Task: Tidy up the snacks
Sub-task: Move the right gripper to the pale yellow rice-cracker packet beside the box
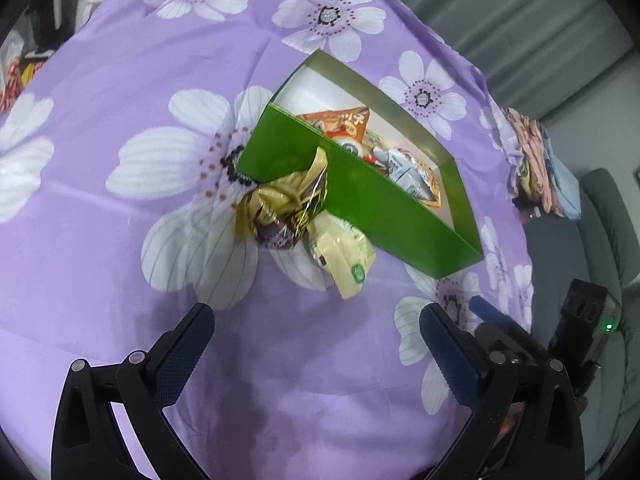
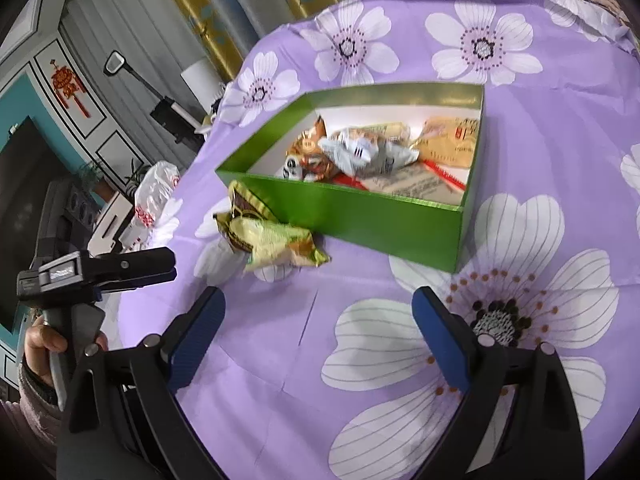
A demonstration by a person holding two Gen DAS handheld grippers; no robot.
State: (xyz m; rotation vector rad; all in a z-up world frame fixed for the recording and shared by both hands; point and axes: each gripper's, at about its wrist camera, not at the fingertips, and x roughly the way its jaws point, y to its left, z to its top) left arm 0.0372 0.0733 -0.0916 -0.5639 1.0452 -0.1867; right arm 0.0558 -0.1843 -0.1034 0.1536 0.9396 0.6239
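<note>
A green open box point(image 1: 360, 196) point(image 2: 360, 208) sits on the purple flowered cloth and holds several snack packets point(image 1: 404, 168) point(image 2: 360, 156). Outside its near wall lie a gold-brown packet point(image 1: 284, 208) point(image 2: 244, 204) and a pale yellow-green packet point(image 1: 344, 256) point(image 2: 280, 244), touching each other and the box. My left gripper point(image 1: 316, 320) is open and empty, just short of these two packets. My right gripper point(image 2: 318, 304) is open and empty, a little in front of the box. The left gripper also shows in the right wrist view point(image 2: 120, 268).
The cloth-covered table point(image 2: 400, 340) drops off at its left edge in the right wrist view, with a plastic bag point(image 2: 154, 196) and furniture beyond. A pile of fabric point(image 1: 540, 164) lies at the table's far right edge. The right gripper's body point(image 1: 584, 320) is at the lower right.
</note>
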